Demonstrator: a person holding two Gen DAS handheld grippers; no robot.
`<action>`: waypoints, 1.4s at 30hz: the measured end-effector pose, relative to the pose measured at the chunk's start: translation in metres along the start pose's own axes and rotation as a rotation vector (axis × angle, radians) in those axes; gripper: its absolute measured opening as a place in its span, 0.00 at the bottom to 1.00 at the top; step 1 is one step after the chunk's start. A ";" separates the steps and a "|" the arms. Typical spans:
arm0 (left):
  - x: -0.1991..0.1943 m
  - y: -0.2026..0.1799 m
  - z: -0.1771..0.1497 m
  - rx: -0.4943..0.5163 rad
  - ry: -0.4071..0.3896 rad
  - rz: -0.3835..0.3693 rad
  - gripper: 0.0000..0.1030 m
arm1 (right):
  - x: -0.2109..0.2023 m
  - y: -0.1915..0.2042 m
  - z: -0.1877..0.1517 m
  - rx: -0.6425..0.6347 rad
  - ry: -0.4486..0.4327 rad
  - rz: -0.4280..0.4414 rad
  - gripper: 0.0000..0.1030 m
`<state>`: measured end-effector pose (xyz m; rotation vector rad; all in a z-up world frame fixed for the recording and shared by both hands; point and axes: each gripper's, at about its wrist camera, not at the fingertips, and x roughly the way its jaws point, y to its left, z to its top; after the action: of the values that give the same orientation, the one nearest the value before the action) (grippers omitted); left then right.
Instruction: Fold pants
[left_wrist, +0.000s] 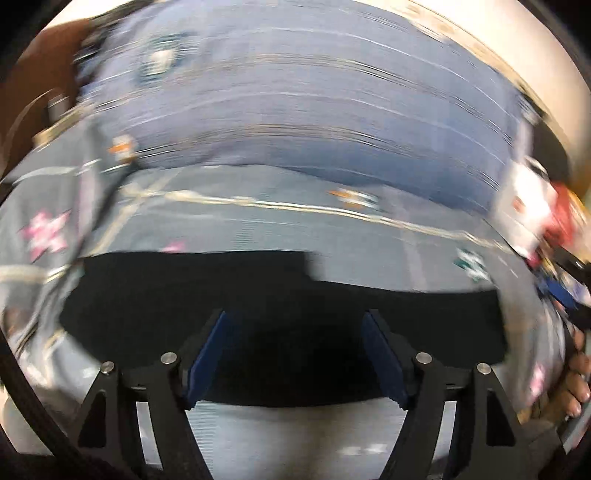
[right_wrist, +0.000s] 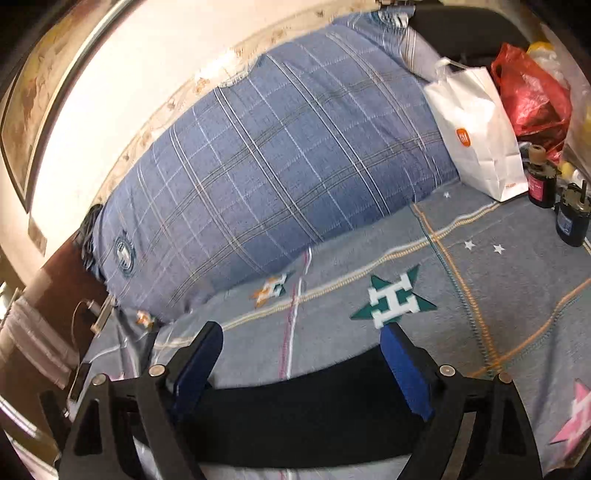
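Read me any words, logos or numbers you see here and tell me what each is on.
"mi" logo, orange square, turned sideways: on the white bag.
"H": on the green star printed on the bedsheet.
Small orange print near the white bag's bottom edge: too small to read.
Round crest on the blue pillow: unreadable.
Labels on the two dark bottles: unreadable.
Left wrist view: too blurred to read.

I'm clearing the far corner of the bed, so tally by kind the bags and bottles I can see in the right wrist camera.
White paper bag: 1
Red plastic bag: 1
Yellowish bag, partly hidden behind the red one: 1
Dark bottles: 2
Total: 5
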<state>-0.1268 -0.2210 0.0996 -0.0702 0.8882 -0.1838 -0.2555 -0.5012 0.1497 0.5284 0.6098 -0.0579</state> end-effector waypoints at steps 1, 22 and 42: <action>0.002 -0.020 0.001 0.033 0.012 -0.023 0.73 | -0.003 -0.008 0.001 0.014 0.005 -0.003 0.87; 0.078 -0.258 -0.079 0.617 0.201 -0.243 0.43 | 0.008 -0.113 -0.011 0.266 0.180 -0.037 0.76; 0.075 -0.245 -0.083 0.580 0.278 -0.389 0.10 | 0.038 -0.130 -0.026 0.444 0.306 0.077 0.76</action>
<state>-0.1775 -0.4745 0.0235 0.3326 1.0618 -0.8226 -0.2646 -0.5972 0.0505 1.0021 0.8810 -0.0396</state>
